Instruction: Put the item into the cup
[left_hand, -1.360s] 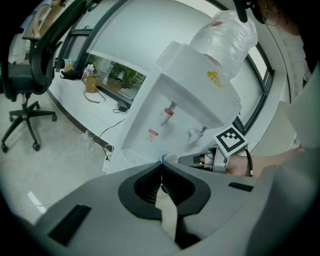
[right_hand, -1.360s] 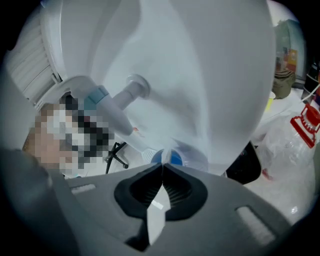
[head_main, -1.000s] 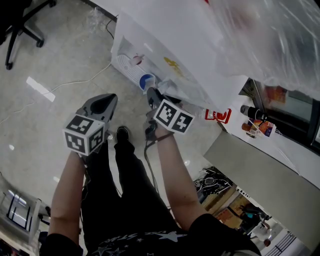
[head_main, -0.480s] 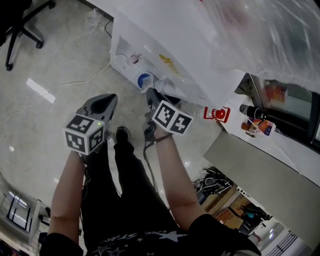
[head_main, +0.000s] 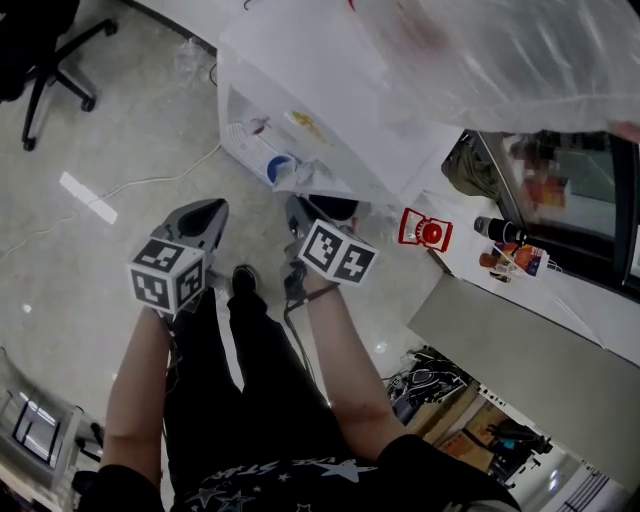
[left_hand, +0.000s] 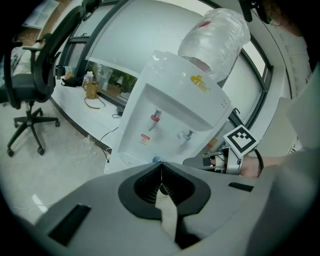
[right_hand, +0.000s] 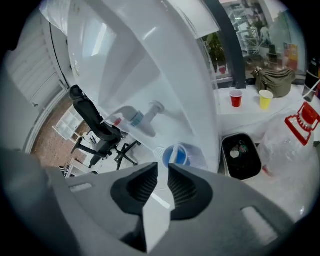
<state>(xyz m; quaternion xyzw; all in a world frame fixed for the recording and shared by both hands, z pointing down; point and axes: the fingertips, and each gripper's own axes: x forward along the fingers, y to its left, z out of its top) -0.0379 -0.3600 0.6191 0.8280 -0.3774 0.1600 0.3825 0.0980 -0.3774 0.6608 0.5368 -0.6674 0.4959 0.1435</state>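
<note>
A person stands over a grey floor (head_main: 90, 260), seen from above, with a gripper in each hand. Both point toward a white water dispenser (head_main: 300, 100) in the upper middle of the frame.

The left gripper (head_main: 218, 206) sits left of centre. In the left gripper view its jaws are pressed together with nothing between them.

The right gripper (head_main: 298, 208) sits just right of centre. In the right gripper view its jaws stand a narrow gap apart and hold nothing.

A blue cup (head_main: 281, 168) stands on the dispenser's drip tray, below the taps, above and between the two grippers in the head view. In the right gripper view the cup shows just above the jaw tips, apart from them. A pale upright shape shows inside it; I cannot tell what it is.

A black bin (right_hand: 241, 155) sits at centre right.
</note>
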